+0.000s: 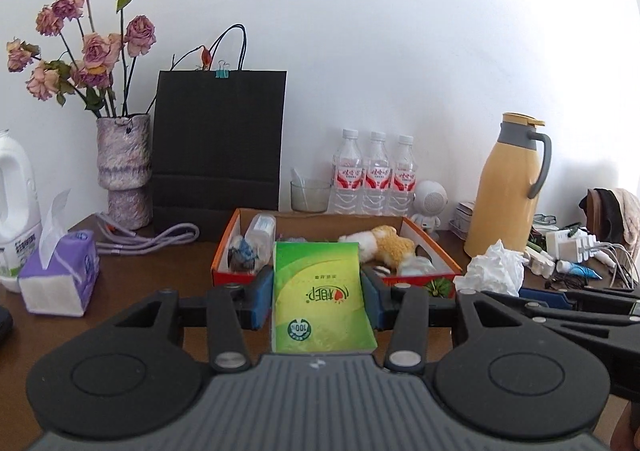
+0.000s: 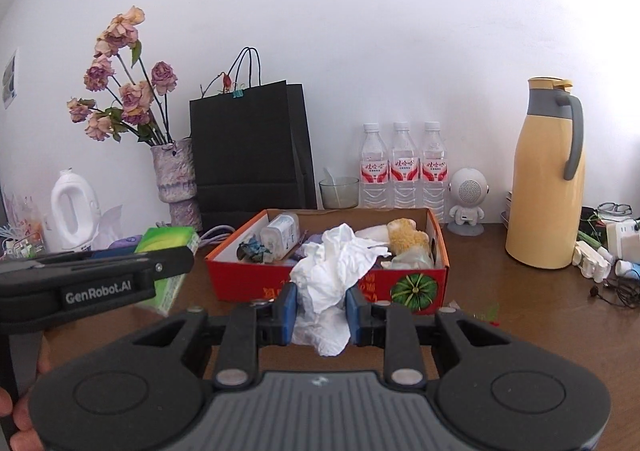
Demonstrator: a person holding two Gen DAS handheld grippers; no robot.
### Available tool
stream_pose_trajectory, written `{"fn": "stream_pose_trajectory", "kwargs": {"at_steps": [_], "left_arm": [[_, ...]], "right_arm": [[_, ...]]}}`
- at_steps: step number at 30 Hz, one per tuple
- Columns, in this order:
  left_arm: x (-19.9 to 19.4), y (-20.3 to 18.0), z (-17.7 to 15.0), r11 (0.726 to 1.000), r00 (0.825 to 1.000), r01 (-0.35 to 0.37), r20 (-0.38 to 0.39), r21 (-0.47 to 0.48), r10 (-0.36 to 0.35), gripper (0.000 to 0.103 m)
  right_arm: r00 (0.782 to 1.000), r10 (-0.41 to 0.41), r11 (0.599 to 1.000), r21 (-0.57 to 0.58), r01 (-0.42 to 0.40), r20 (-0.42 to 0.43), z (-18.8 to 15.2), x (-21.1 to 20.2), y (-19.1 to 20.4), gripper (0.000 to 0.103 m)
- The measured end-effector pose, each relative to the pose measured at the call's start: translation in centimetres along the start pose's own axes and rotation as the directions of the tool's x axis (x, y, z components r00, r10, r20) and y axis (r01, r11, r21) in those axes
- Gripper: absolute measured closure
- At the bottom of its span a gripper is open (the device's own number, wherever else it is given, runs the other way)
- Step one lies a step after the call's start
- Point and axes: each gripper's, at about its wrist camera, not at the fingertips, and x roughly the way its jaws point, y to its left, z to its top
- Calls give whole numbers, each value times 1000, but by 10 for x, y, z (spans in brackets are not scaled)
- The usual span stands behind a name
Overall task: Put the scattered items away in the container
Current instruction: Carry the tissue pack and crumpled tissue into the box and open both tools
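1. Nearest the cameras, the left gripper (image 1: pixel 318 297) has its jaws clamped on a green tissue pack (image 1: pixel 320 295), held clear above the brown tabletop (image 1: pixel 160 263).
2. Beside it, the right gripper (image 2: pixel 322 307) has its jaws closed narrowly on a crumpled white tissue (image 2: pixel 332 271).
3. Just beyond both, the red cardboard box (image 2: pixel 248 279) holds a plush toy (image 2: pixel 408 239) and a small clear bottle (image 2: pixel 280 231).
4. Against the far wall stand a black paper bag (image 1: pixel 220 143), three water bottles (image 1: pixel 376 171) and a yellow thermos jug (image 1: pixel 508 187).
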Motion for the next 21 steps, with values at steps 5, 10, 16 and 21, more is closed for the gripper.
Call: {"fn": "stream_pose_trajectory", "kwargs": {"at_steps": [5,10,16,21], "left_arm": [[88,6,45,1000,1000,-11,13,13,10,56],[192,15,90,998,995,-63,-82,-1,63,56],[242,24,110,999,986,14,-165,34,-8,56],[299,34,122,996,881,83,-467,-19,-82,56]], "right_arm": [[1000,-1,1000,-9,1,-26,47,88,-24,78],[998,-4,999,32,6,-58,105,178,-47,79],[992,6,1000,4,-6,-129,133,231,-60,78],[921,38,999,14,-35,-388,159,282,-77,78]]}}
